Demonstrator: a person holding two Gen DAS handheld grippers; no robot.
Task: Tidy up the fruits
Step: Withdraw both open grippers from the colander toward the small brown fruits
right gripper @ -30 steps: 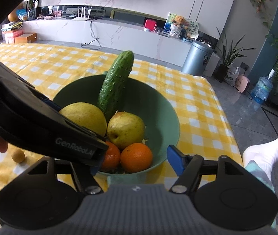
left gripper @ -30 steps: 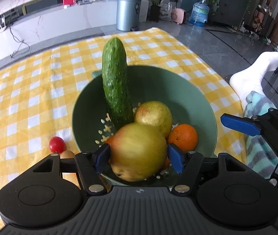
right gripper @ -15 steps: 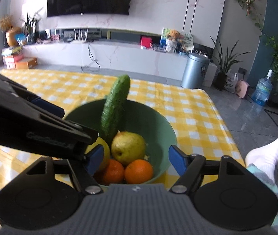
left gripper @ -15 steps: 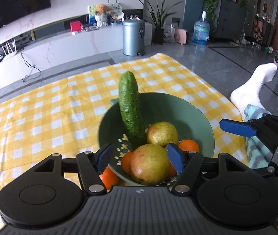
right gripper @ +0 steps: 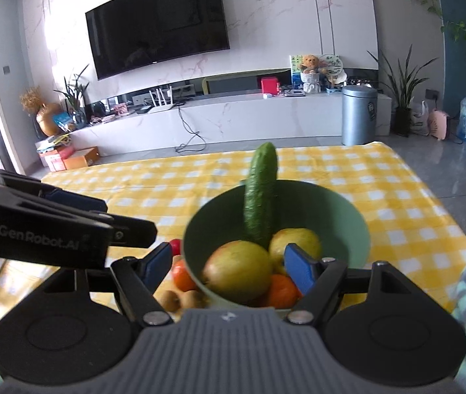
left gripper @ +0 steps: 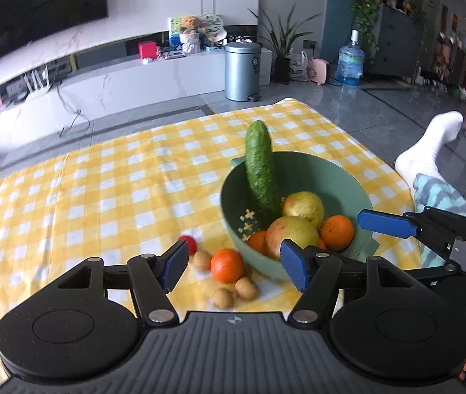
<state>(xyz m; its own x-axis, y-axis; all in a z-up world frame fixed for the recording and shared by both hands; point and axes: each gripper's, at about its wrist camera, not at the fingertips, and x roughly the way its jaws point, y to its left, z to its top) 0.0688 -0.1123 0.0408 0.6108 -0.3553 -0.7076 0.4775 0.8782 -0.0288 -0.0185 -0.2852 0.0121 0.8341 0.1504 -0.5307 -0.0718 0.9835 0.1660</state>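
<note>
Left gripper (left gripper: 231, 264): jaws spread wide, nothing between the pads; it hangs over the loose pieces on the cloth just beside the bowl.
Right gripper (right gripper: 228, 267): jaws spread, holding nothing; the bowl's near rim and the big fruit show through the gap.
Fruit in place: green bowl (left gripper: 328, 170) near the table's right edge, holding a cucumber (left gripper: 261, 170) that leans upright on the far wall, two yellow-red apples or pears (left gripper: 293, 233), I can't tell which, and oranges (left gripper: 337, 231).
Fruit left out: one orange on the cloth (left gripper: 227, 264), a small red fruit (left gripper: 189, 243) and brown nut-like pieces (left gripper: 246, 288), all lying close to the bowl on the yellow checked tablecloth (left gripper: 85, 197).
Risk, cucumber: it stands tall and only leans; a knock on the bowl could tip it out onto the cloth.
Risk, pile: the fruit is heaped at the near side, so one more orange dropped on top might roll off the rim.
Risk, small pieces: round and smooth, likely to squirt from wide pads and roll toward the table edge.
Risk, grippers: the two sit close together and could clash over the bowl.
Writing: "GenRobot.AI" in pale letters on the left gripper's side, read in the right wrist view.
Other labels: the bin (right gripper: 359, 115) carries a dark sticker, too small to read.
</note>
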